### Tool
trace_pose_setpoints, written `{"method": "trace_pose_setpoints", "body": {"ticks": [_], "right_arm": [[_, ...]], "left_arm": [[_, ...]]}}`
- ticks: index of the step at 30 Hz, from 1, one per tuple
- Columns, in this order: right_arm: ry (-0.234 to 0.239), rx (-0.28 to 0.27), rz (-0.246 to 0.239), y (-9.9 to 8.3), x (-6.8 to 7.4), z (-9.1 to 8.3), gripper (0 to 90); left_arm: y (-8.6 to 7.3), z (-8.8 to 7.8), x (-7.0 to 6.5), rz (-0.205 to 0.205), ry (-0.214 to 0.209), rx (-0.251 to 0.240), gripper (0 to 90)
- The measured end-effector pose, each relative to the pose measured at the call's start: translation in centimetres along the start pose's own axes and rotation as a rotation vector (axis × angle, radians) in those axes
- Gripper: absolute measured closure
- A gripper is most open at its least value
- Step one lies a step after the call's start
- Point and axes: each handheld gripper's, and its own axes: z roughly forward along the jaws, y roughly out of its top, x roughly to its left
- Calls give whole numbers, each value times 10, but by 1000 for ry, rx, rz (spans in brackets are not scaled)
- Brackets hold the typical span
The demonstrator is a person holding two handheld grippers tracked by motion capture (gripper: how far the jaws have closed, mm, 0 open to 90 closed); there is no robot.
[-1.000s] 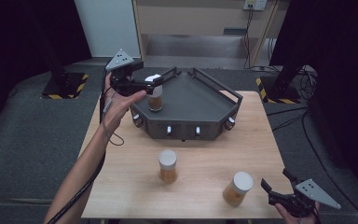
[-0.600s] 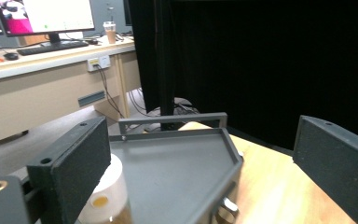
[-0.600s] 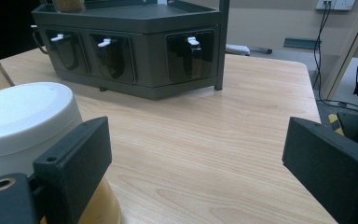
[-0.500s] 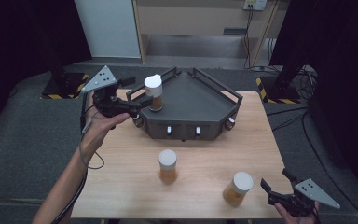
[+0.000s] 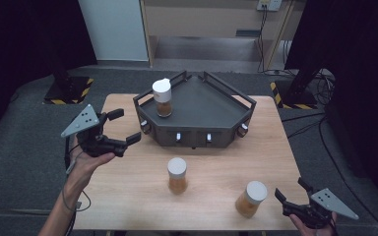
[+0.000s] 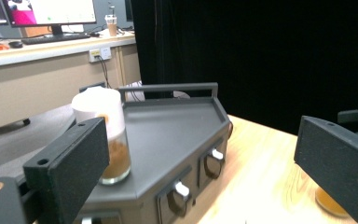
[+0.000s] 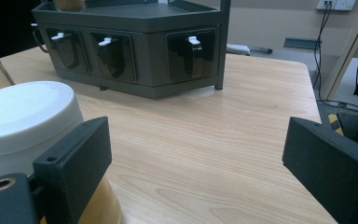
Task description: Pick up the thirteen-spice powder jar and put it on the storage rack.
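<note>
Three white-capped jars of amber-brown stuff are in view. One jar [image 5: 162,97] [image 6: 105,135] stands upright at the left rear of the dark grey tray [image 5: 211,105] [image 6: 168,135]. A second jar [image 5: 177,174] stands on the wooden table in front of the tray. The third jar [image 5: 250,199] [image 7: 23,121] stands near the front right. My left gripper [image 5: 124,126] [image 6: 205,158] hovers open and empty over the table's left side, left of the tray. My right gripper [image 5: 290,189] [image 7: 200,158] rests open at the front right corner, just right of the third jar and not touching it.
The tray's front wall carries several small latch handles [image 5: 178,137] [image 7: 191,51], and its rim has raised rails [image 5: 226,88]. The wooden table [image 5: 128,196] ends close behind both hands. Dark floor, stand bases and cables surround it.
My left gripper has drawn away from the jar on the tray, moving left, down and toward the person. The jar stays standing on the tray. The right gripper has not moved.
</note>
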Motion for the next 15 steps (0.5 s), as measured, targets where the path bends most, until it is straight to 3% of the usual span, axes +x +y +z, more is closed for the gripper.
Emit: {"method": "trace_pose_setpoints", "body": {"ticks": [9,15], "right_arm": [[0,2,-3,0,1,0,79],[2,1,-3,0,0,0,78]], "left_arm": [[-36,-19,-13,12,43,35,21],[-66,-31,-17,-11,52,10,21]]}}
